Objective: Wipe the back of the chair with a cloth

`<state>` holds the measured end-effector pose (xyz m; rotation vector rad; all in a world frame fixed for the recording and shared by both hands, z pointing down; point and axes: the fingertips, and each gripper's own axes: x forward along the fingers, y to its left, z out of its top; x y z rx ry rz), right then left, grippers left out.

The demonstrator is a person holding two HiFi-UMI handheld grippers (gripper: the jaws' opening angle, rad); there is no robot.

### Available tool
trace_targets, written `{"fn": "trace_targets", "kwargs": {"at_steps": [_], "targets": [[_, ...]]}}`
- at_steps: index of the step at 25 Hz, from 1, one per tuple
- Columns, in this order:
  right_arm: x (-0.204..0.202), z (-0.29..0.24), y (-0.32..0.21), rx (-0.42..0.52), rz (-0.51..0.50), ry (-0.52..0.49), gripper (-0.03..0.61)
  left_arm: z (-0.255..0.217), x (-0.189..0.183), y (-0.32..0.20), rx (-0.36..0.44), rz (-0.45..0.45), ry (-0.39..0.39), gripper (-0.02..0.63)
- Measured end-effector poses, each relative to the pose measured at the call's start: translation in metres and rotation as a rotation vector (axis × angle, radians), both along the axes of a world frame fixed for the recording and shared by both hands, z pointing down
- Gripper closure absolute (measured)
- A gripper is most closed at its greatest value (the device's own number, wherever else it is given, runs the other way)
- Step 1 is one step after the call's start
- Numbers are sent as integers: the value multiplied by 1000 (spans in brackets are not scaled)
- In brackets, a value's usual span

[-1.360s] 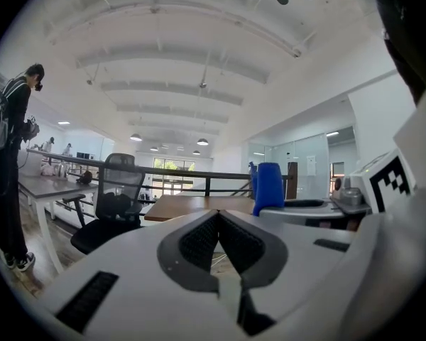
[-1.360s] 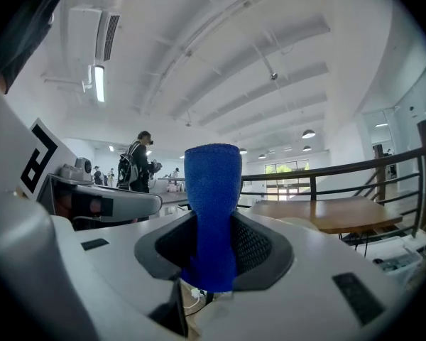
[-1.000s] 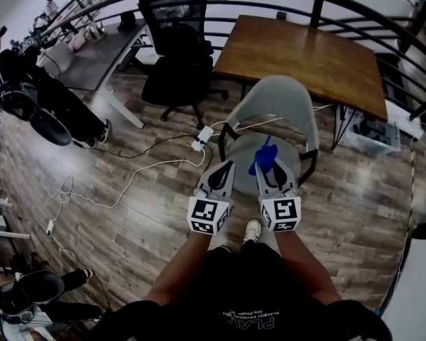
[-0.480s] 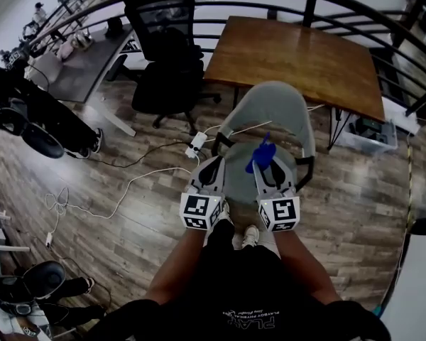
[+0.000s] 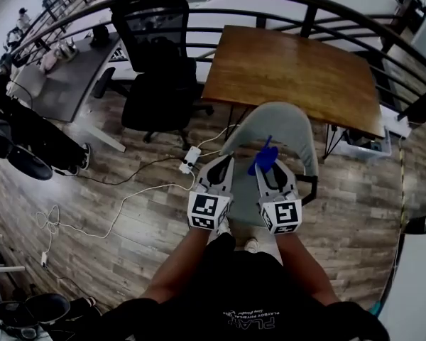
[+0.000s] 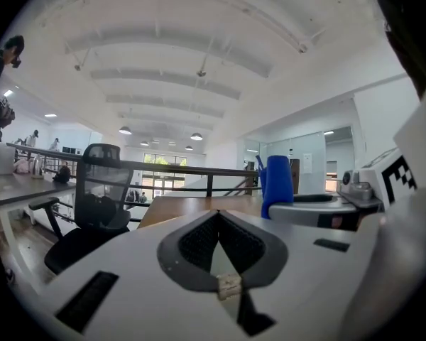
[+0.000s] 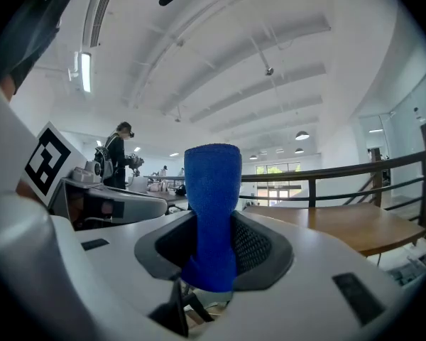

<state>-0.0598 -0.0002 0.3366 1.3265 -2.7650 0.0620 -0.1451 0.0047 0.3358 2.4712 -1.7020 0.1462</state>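
Right tongs [image 5: 265, 168] clamped on rolled blue cloth [image 5: 263, 156]; the cloth sticks up past the tips. Left tongs [image 5: 223, 165] fully closed, nothing in them. Both are side by side over grey shell chair [image 5: 292, 123], cloth above the seat. Chair is against brown wooden desk [image 5: 291, 69].

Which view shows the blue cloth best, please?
The right gripper view: the blue cloth stands large and central, clamped between the jaws. The head view shows only a small tuft; the left gripper view shows it off to the right.
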Motion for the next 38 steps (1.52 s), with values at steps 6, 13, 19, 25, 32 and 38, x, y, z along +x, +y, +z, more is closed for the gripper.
{"fn": "trace_targets", "kwargs": {"at_steps": [6, 13, 19, 25, 32, 38], "targets": [[-15, 17, -42, -41, 87, 41, 443, 17, -26, -41, -37, 39, 23, 611], [-12, 44, -83, -77, 122, 76, 443, 50, -20, -85, -90, 60, 19, 611], [-11, 69, -123, -88, 123, 98, 443, 68, -9, -130, -80, 71, 24, 611], [-13, 100, -164, -125, 132, 115, 443, 99, -17, -175, -109, 34, 32, 611], [-16, 143, -215, -166, 151, 118, 443, 139, -24, -219, -132, 9, -13, 611], [-18, 177, -255, -233, 175, 117, 443, 168, -19, -244, -178, -31, -16, 611]]}}
